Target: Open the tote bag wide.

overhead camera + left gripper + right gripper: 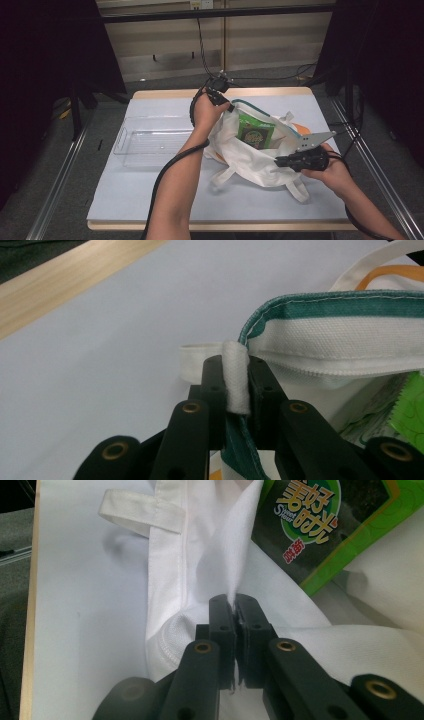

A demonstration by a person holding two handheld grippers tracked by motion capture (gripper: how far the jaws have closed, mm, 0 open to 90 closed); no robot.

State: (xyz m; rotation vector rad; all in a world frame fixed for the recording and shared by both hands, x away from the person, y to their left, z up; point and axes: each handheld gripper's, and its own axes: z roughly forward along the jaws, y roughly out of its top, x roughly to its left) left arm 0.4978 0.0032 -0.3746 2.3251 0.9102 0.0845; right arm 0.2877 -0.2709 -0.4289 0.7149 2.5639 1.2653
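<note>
A white cloth bag [250,162] with a green-trimmed rim [340,307] lies open on the pale table sheet, right of centre. A green snack packet [255,131] stands inside it, its printed face [320,525] close ahead in the right gripper view. My left gripper [231,106] is at the bag's far rim, shut on a fold of white strap [235,385] where it joins the rim. My right gripper [276,161] is at the bag's near right side, shut on a thin pinch of the white cloth [235,555]. Held at both points, the bag's mouth gapes open.
A clear plastic tray [150,142] sits on the table to the left of the bag. Something orange [300,127] peeks out behind the bag's right side. The bag's loose handles [300,192] trail toward the front edge. Cables run from both grippers.
</note>
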